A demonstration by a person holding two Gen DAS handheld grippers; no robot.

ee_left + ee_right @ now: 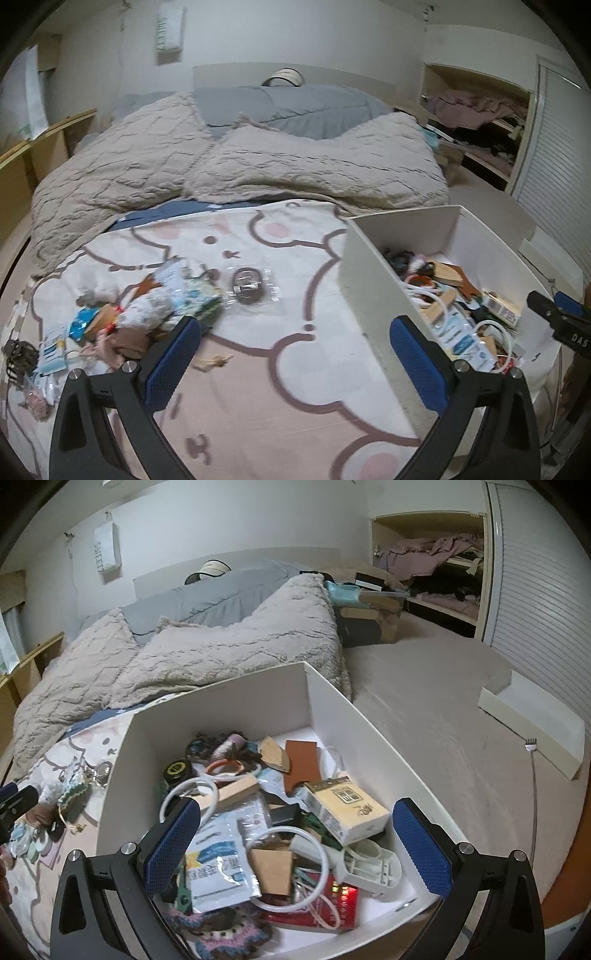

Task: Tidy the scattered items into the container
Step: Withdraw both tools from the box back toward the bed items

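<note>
A white box (373, 295) (218, 709) stands on the bed's cartoon blanket (295, 350), filled with several small items: a yellow carton (347, 808), white rings, sachets, a red packet (325, 908). Left of the box lies a scattered pile (147, 310) of packets and soft items, plus a clear bag with a dark round thing (248, 284). My left gripper (295, 354) hangs open and empty over the blanket, between pile and box wall. My right gripper (297, 840) is open and empty above the box's contents, and its tip shows in the left wrist view (550, 310).
Rumpled beige covers (221, 162) and a grey duvet (295, 107) fill the far half of the bed. Carpet (443, 709) lies right of the box, with a white tray (532, 720), a cable and a slatted closet door (535, 590). Wooden shelving (33, 155) runs along the left.
</note>
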